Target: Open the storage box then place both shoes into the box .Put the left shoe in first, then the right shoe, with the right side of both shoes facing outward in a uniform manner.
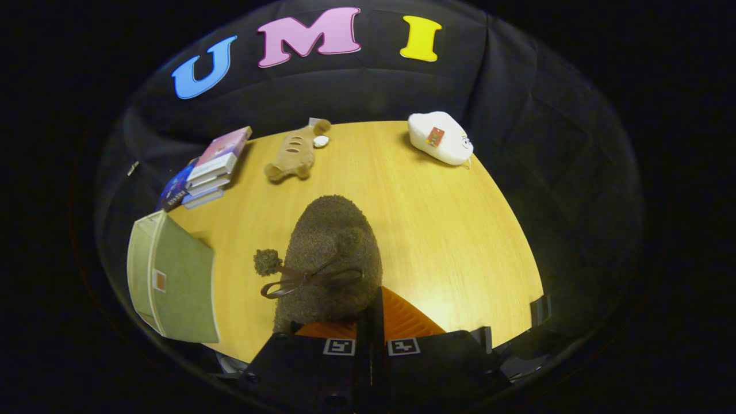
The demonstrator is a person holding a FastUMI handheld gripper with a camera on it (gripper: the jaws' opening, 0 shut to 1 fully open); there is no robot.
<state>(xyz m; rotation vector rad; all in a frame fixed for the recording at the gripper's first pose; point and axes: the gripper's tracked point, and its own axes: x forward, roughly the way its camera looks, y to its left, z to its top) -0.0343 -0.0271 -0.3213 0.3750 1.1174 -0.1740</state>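
Observation:
A brown fuzzy shoe (333, 253) with a pom-pom (267, 261) and a ribbon bow (305, 279) hangs right in front of me, toe pointing away over the wooden table (448, 230). My gripper (371, 322) is shut on the shoe's near rim, its fingers almost together with the fuzzy edge pinched between them. The green fabric storage box (178, 282) stands to the left of the shoe at the table's near left corner, with a small label on the face turned toward me. I cannot tell whether its lid is open.
Beyond the box, a stack of books (207, 169) lies at the far left. A tan plush toy (293, 155) with a small white object (321, 141) beside it lies at the far middle. A white plush (440, 138) rests at the far right edge.

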